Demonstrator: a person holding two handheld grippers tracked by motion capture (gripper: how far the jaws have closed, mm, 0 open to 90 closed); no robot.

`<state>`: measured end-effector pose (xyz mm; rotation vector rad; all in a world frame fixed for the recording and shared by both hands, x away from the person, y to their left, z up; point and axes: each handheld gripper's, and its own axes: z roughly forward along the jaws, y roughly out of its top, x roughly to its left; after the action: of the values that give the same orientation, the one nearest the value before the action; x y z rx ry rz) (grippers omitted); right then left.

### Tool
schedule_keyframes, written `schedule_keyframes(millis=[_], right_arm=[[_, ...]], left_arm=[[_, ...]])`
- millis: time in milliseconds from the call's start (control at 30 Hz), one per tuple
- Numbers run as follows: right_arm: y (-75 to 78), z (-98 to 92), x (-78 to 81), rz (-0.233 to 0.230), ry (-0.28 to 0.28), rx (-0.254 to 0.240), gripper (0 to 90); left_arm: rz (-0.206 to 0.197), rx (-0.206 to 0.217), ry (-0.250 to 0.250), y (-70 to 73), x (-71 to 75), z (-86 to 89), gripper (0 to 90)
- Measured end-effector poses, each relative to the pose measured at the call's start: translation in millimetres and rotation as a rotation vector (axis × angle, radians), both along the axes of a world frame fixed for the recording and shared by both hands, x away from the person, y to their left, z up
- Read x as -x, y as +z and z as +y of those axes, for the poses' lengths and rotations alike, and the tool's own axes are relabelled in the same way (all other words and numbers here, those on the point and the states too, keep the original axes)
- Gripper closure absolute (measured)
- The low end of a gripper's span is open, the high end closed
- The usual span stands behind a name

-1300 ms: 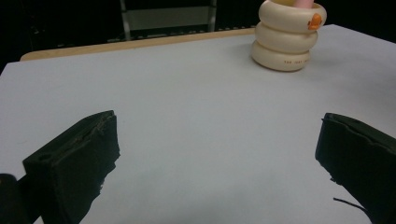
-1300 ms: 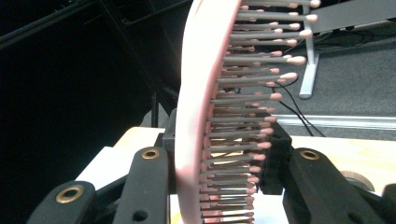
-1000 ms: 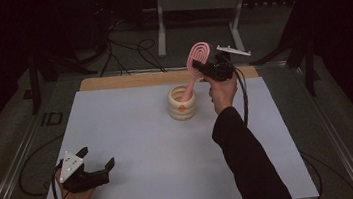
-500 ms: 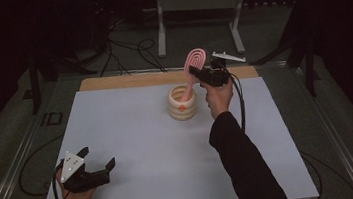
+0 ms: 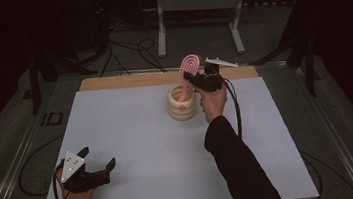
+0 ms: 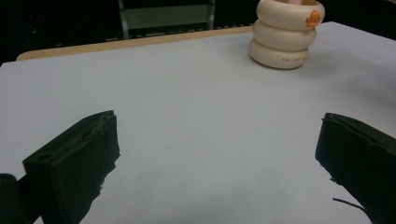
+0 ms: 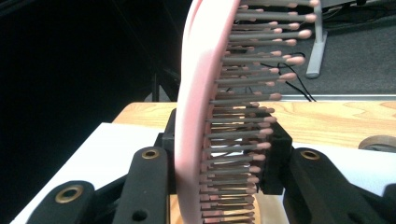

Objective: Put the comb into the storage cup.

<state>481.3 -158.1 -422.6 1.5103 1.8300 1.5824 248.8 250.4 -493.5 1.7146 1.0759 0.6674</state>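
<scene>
White table (image 5: 132, 129): ringed holder (image 5: 182, 104) below clamped hairbrush (image 5: 188, 68).

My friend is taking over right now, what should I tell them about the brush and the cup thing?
Right tool: shut on the pink hairbrush, held above the cream ringed holder with its handle end dipping into the opening.
Left tool: open, holding nothing, resting near the table's front left corner.
Holder: upright toward the far middle of the table.
Done: brush is gripped and lined up over the holder.
Left: probably lower the brush in, let go, and pull the right tool away. How deep the handle sits can't be told.
</scene>
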Motion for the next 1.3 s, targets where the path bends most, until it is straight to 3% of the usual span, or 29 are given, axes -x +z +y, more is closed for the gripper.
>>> schedule_keyframes(millis=[367, 933, 1300], right_arm=[[-6.5, 8.1, 2.3, 0.01, 0.003, 0.029, 63.3], [-13.8, 3.2, 3.1, 0.031, -0.013, 0.001, 62.4], [-13.1, -4.7, 2.9, 0.051, -0.012, 0.011, 53.9]], left_arm=[[-0.001, 0.0, 0.0, -0.1, 0.1, -0.5, 0.4], [0.003, -0.004, -0.003, -0.8, -0.4, -1.7, 0.5], [0.005, -0.008, -0.007, -1.3, -0.7, -3.5, 0.4]])
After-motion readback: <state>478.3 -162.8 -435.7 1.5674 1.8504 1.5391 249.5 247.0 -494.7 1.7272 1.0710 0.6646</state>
